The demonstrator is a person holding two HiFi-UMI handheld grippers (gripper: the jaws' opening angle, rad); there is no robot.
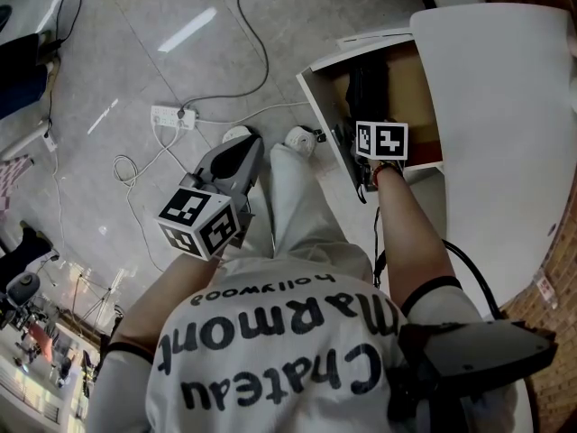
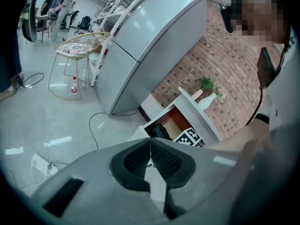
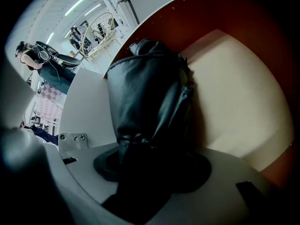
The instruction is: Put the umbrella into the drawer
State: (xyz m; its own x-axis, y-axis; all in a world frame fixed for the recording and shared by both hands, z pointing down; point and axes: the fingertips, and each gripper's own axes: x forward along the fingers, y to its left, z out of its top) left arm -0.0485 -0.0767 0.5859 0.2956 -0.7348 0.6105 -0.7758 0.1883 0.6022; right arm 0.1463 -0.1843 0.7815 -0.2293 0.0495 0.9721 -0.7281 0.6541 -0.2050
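Observation:
The black folded umbrella (image 3: 150,88) lies inside the open drawer (image 3: 234,93), along its left wall, over the tan bottom. My right gripper (image 3: 150,149) is shut on the umbrella's near end. In the head view the right gripper (image 1: 368,124) reaches into the drawer (image 1: 416,84), where the umbrella (image 1: 365,84) shows as a dark shape. My left gripper (image 1: 240,147) hangs over the floor left of the drawer, away from it. Its jaws are shut with the pads touching and nothing between them (image 2: 150,144). The left gripper view also catches the drawer (image 2: 174,121) and the umbrella (image 2: 159,131).
The drawer belongs to a white cabinet (image 1: 505,133) against a brick wall (image 2: 225,64). A power strip (image 1: 173,115) and cables (image 1: 257,52) lie on the tiled floor. The person's shoes (image 1: 302,138) stand near the drawer front. A grey fridge (image 2: 150,46) and a wire chair (image 2: 77,48) stand farther off.

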